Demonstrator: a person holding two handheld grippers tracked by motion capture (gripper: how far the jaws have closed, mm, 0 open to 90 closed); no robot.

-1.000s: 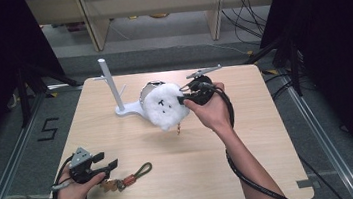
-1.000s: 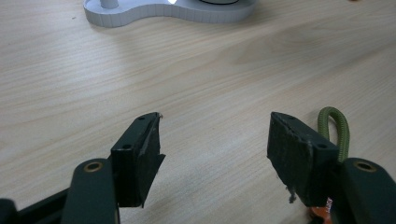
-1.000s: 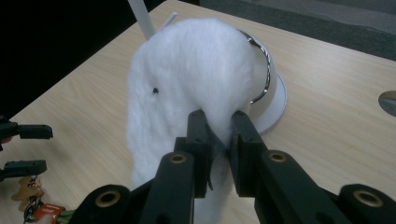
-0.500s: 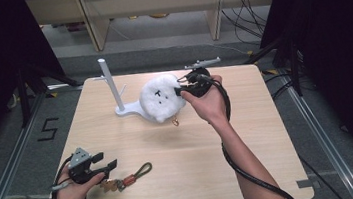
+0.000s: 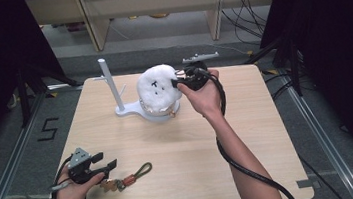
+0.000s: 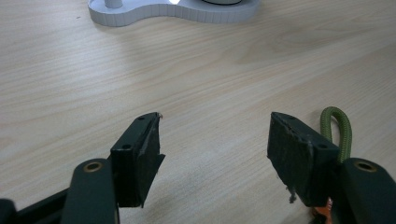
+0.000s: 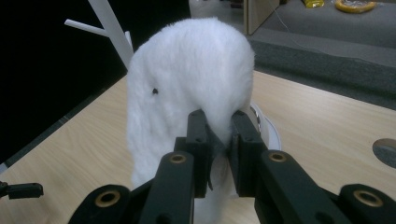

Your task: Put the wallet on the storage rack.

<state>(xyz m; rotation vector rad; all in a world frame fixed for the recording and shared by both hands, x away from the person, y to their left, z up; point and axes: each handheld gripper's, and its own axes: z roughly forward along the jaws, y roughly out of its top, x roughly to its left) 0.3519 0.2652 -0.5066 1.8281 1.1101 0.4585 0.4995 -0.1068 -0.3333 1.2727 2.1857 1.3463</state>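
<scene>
— Two grippers, near to far: what's closest?

— At about seven o'clock on the table [image 5: 249, 136], the left gripper [image 5: 107, 166] rests low with its jaws spread apart and nothing between them. Just beside it, toward three o'clock, lies a keychain [image 5: 128, 177] with a green cord loop [image 6: 337, 127]; in the left gripper view that loop peeks out past the right-hand jaw, touching neither pad as far as I can tell.

— Any containers?

— None that hold anything. A white stand [image 5: 124, 110] sits at about eleven o'clock, with an upright post [image 5: 110, 82] and a flat base that widens into a round ring under the toy.

— And the toy itself?

— A white plush toy [image 5: 157, 87] at about twelve o'clock, over that ring, just right of the post. The right gripper [image 5: 178, 82] comes at it from three o'clock, jaws clenched on a fold of its fur [image 7: 219, 126]. In the right gripper view the plush rises straight ahead of the jaws, hiding most of the post behind it.
</scene>
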